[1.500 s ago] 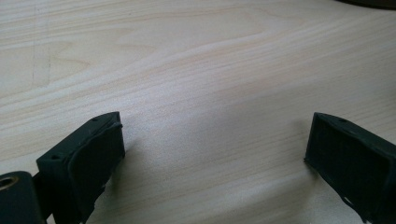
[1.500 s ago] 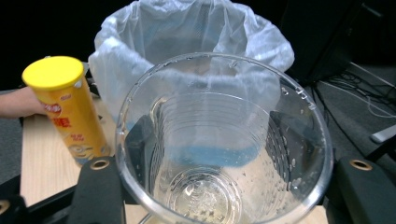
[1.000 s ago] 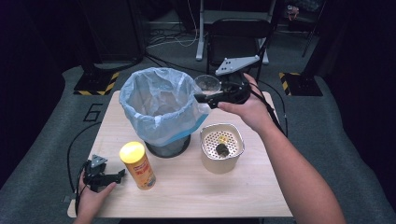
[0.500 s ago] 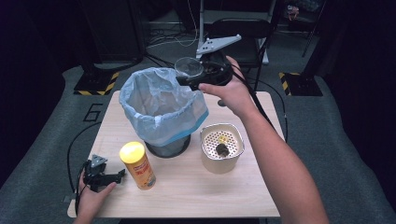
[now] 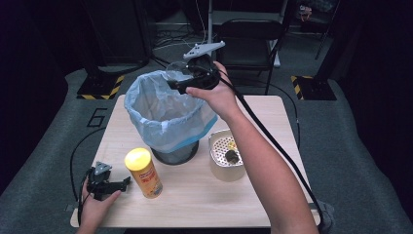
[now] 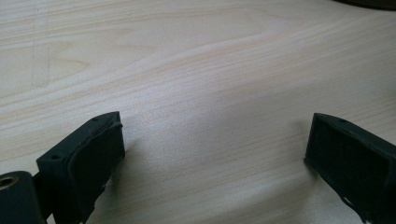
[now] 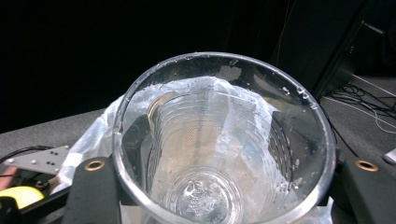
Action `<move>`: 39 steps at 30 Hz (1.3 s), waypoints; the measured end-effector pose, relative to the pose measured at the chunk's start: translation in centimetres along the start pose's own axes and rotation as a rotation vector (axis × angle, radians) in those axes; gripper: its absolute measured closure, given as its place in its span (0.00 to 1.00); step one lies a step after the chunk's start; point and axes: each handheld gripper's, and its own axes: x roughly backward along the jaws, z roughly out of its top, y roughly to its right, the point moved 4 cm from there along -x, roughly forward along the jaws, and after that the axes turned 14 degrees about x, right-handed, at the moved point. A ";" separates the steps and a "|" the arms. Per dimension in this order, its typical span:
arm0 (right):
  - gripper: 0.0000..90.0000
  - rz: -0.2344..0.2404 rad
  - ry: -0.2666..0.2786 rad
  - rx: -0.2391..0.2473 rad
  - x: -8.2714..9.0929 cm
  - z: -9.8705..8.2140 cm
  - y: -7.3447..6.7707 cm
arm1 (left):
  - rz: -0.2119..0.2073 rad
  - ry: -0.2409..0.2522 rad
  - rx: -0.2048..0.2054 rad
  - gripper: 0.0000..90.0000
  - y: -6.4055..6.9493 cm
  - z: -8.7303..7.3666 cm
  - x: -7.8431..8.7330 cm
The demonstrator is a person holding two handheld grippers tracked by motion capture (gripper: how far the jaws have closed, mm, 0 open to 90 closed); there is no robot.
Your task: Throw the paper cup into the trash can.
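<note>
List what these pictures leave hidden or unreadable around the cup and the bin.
- Bin inside: high view, the blue liner's folds hide its bottom.
- Clear cup base: right gripper view, cut by the bottom edge.
- Yellow can label: high view, too small to read.
- Strainer contents: high view, too small, partly behind the forearm.

Clear cup's [image 7: 224, 149] base cut off by bottom edge

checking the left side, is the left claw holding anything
No, the left claw is open, with bare wooden table showing between its two black jaws in the left gripper view.
</note>
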 end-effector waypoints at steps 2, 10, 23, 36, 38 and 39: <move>0.35 -0.005 -0.013 0.007 -0.6 -0.2 0.0 | -0.001 0.001 -0.001 0.05 0.0 0.0 0.0; 0.33 0.015 -0.071 0.012 -3.2 -1.7 -0.7 | -0.003 -0.006 -0.001 0.07 0.0 -0.1 0.3; 0.06 -0.013 -0.121 0.020 -4.3 -2.7 -1.8 | -0.184 0.074 0.013 0.17 1.8 1.2 3.1; 0.27 -0.014 -0.035 0.047 0.5 -2.9 -1.8 | -0.271 0.080 0.088 0.28 1.0 1.5 6.0; 0.27 -0.022 -0.038 0.055 1.6 -3.3 -1.7 | -0.275 0.088 0.092 0.27 1.2 1.6 6.2; 0.28 -0.024 -0.038 0.059 2.2 -3.5 -1.7 | -0.276 0.086 0.087 0.26 1.3 1.7 6.3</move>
